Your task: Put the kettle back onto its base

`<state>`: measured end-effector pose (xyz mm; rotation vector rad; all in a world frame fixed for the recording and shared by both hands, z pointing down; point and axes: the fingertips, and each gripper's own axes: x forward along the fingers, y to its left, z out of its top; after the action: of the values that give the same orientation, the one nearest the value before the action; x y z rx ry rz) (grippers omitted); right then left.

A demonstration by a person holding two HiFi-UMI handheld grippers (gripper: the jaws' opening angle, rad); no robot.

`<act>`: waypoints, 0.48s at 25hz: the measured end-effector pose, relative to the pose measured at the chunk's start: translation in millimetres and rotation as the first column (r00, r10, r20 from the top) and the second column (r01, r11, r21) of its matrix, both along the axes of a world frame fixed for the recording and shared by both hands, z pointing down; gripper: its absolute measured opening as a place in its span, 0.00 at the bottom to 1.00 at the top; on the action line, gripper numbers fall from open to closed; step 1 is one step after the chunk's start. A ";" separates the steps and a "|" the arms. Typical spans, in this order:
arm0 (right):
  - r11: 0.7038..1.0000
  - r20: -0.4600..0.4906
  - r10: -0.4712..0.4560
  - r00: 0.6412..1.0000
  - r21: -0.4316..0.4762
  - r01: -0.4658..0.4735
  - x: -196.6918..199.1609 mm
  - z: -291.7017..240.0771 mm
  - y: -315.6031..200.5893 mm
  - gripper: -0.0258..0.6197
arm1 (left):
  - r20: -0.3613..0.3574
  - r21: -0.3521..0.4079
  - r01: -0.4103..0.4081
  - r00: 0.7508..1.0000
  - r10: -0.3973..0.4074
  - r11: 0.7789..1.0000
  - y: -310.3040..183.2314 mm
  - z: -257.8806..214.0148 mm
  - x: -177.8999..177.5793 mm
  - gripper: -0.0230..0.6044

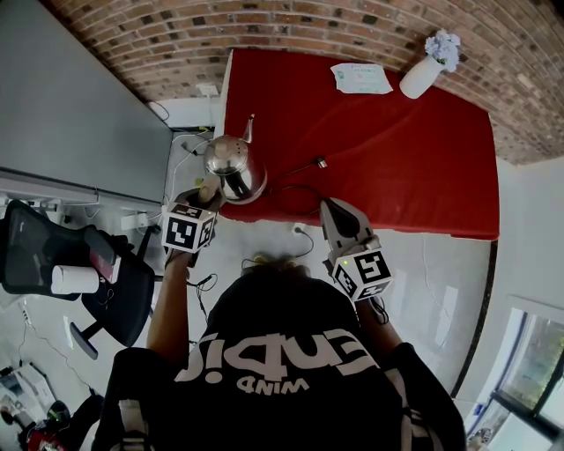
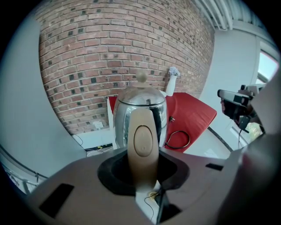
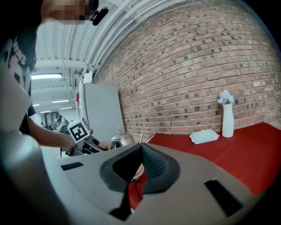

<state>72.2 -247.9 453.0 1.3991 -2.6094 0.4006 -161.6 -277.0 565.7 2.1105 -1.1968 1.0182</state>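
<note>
At the near left corner of the red table (image 1: 397,158), the steel kettle (image 1: 234,166) is held by the left gripper (image 1: 206,195), whose jaws are clamped at a narrow gap on the kettle's beige handle (image 2: 142,140); the kettle stands upright, its spout (image 1: 249,129) pointing toward the brick wall (image 1: 291,26); its lid (image 2: 141,94) is on, topped by a beige knob (image 2: 142,78), so whatever is inside is hidden; whether its bottom rests on anything cannot be told from these views; just beside it on the cloth lies a black cable (image 2: 178,139) in a loop, its plug (image 1: 322,163) further in; the right gripper (image 3: 141,148) hovers at the table's near edge, well apart from the kettle, its jaws pressed together with nothing between them; at the far side a white vase (image 1: 421,77) stands upright with pale flowers (image 1: 443,46) in it, and near it lies a flat white packet (image 1: 361,77)
</note>
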 end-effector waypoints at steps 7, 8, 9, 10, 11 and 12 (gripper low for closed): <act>1.000 -0.002 0.002 1.000 0.000 -0.002 -0.1 -0.6 3.3 0.07 | 0.028 0.007 -0.021 0.999 0.021 1.000 4.0 5.3 2.4 0.18; 1.000 -0.002 0.003 1.000 -0.001 -0.003 0.7 -0.3 4.0 0.07 | 0.030 0.009 -0.022 0.999 0.022 1.000 4.7 6.3 2.5 0.18; 1.000 -0.003 0.004 1.000 -0.002 -0.004 1.3 0.1 4.7 0.07 | 0.031 0.012 -0.022 0.999 0.022 1.000 5.4 7.4 2.5 0.18; 1.000 -0.003 0.004 1.000 -0.003 -0.004 1.8 0.5 5.3 0.07 | 0.031 0.015 -0.021 0.999 0.021 1.000 6.1 8.6 2.4 0.18; 1.000 -0.003 0.004 1.000 -0.004 -0.004 2.1 1.0 5.8 0.07 | 0.030 0.018 -0.020 0.999 0.019 1.000 6.7 9.8 2.3 0.19; 1.000 -0.003 0.004 1.000 -0.005 -0.004 2.3 1.6 6.3 0.07 | 0.028 0.021 -0.018 0.999 0.018 1.000 7.3 10.9 2.3 0.19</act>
<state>74.5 -241.5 454.6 1.4018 -2.6018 0.4047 -159.3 -269.7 576.6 2.1333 -1.2088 1.0512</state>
